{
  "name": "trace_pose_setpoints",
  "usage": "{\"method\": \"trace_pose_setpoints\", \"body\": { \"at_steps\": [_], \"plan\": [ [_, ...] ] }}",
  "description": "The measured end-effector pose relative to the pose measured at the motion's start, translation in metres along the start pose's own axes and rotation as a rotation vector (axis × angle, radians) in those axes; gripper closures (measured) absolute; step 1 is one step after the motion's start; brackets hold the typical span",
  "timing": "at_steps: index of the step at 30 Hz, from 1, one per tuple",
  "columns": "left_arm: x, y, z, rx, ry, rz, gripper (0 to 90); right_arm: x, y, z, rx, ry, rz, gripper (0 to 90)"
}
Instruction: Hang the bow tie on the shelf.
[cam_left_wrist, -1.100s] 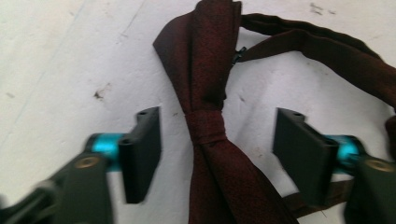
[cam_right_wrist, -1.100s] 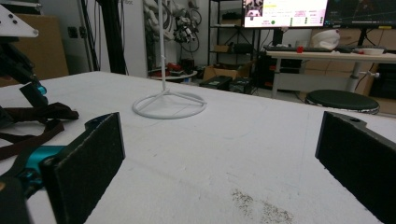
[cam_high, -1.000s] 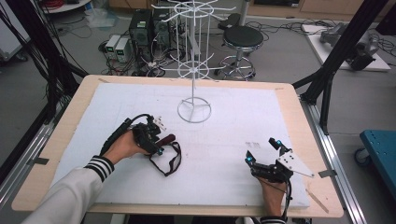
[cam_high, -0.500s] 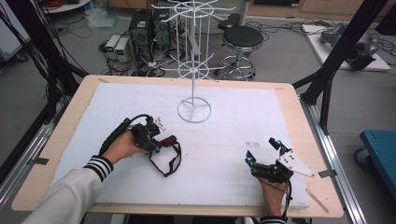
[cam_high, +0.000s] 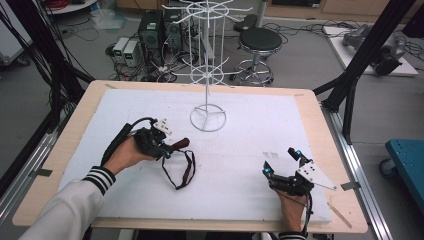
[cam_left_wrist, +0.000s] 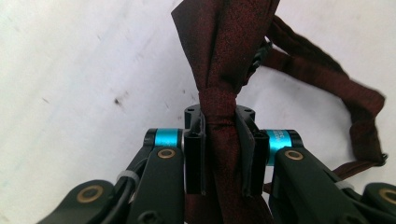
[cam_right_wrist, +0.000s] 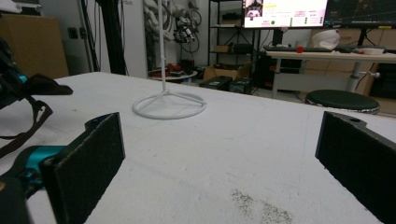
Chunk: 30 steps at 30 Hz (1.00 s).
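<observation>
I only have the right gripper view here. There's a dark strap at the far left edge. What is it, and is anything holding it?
Observer: It is a dark red bow tie; the left gripper is shut on its knot.
Operator: Is its strap clear of the table?
Observer: No, the strap loop lies on the white table cover.
Operator: How tall is that white stand?
Observer: The wire stand carries two tiers of bare hooks.
</observation>
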<state>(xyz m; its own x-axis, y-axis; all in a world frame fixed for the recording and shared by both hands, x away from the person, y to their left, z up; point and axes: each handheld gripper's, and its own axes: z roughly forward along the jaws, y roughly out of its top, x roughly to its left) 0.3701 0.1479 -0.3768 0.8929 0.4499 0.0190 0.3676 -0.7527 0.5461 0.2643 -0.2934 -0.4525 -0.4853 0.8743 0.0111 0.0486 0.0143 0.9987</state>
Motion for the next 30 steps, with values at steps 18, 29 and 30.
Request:
{"method": "trace_pose_setpoints", "body": {
  "at_steps": [18, 29, 30],
  "plan": [
    [-0.005, 0.023, -0.043, -0.277, 0.0, 0.005, 75.0, 0.0, 0.0, 0.0, 0.0, 0.0, -0.002, 0.6],
    [-0.004, 0.036, -0.061, -0.368, 0.03, 0.016, 75.0, 0.0, 0.0, 0.0, 0.0, 0.0, 0.002, 0.6],
    [-0.004, 0.038, -0.062, -0.379, 0.034, 0.021, 75.0, 0.0, 0.0, 0.0, 0.0, 0.0, 0.002, 0.6]
  ]
}}
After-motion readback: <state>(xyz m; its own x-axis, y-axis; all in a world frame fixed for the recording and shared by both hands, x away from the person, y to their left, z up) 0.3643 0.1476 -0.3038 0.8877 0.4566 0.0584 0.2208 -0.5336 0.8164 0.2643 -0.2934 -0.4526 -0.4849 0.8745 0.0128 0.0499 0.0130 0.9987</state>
